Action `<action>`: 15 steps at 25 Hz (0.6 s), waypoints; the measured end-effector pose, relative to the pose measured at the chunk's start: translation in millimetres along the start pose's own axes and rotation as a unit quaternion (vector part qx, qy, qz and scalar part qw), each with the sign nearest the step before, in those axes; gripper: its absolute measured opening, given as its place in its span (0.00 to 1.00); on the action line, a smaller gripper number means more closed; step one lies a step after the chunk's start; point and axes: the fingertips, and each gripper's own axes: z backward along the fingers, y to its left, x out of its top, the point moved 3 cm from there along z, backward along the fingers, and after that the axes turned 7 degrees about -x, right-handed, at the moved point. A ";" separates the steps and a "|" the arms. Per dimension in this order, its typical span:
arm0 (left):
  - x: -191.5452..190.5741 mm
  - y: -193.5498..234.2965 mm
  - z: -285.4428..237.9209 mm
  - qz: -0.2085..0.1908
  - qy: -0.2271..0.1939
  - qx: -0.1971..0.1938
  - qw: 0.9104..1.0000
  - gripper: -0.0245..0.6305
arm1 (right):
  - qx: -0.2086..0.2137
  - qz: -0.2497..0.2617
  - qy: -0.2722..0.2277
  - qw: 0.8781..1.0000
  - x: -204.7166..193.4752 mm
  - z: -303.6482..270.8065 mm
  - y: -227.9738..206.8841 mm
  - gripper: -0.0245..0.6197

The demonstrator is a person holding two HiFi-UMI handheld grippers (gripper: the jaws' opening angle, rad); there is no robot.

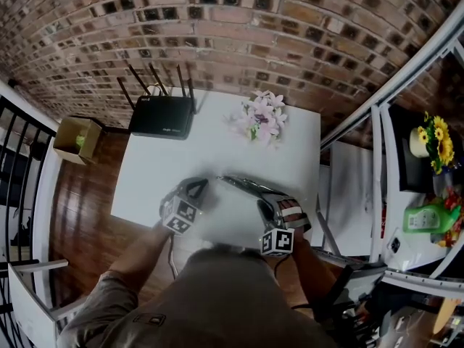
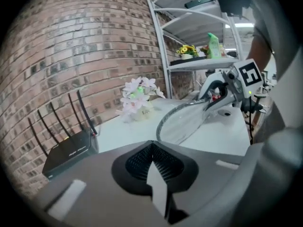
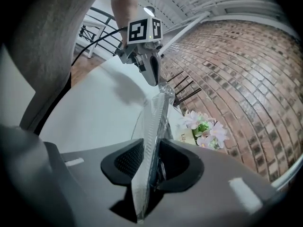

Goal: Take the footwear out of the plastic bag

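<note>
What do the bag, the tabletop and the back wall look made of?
plastic bag: thin clear film, glossy. The table shows through it, and it creases and glints.
table: smooth white top with a low sheen. Probably laminate or painted board; the look doesn't settle which.
wall: red-brown brick, rough and matt, with pale mortar joints between courses.

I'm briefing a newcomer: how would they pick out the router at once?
Look at the white table against the brick wall. At its far left corner sits the router, a flat black box. Its row of upright antennas sets it apart from the pale flowers to its right and the plastic bag held nearer the person.
</note>
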 end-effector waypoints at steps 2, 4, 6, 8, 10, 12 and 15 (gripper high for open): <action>0.6 -3.3 -4.4 -0.027 0.006 -0.017 0.999 0.04 | -0.001 0.006 -0.002 1.000 -1.2 1.0 1.2 0.23; 2.4 -4.6 -7.8 -0.040 0.006 -0.030 0.999 0.04 | 0.000 0.010 -0.006 1.000 -1.3 1.5 1.4 0.23; 4.0 -6.6 -11.3 -0.048 0.004 -0.048 0.998 0.04 | 0.000 0.015 -0.010 1.000 -1.4 2.3 1.1 0.23; 4.9 -9.3 -14.4 -0.057 0.002 -0.068 0.996 0.06 | -0.001 0.024 -0.015 1.000 0.0 4.5 -1.1 0.22; 4.8 -12.4 -16.3 -0.066 0.002 -0.090 0.994 0.10 | -0.005 0.034 -0.021 0.999 0.9 6.5 -3.5 0.22; 4.3 -15.5 -17.4 -0.070 0.003 -0.112 0.991 0.15 | -0.012 0.041 -0.025 0.999 0.0 8.0 -5.8 0.22; 2.7 -20.2 -18.3 -0.077 0.007 -0.141 0.987 0.19 | -0.017 0.056 -0.033 0.998 -0.2 9.8 -7.1 0.21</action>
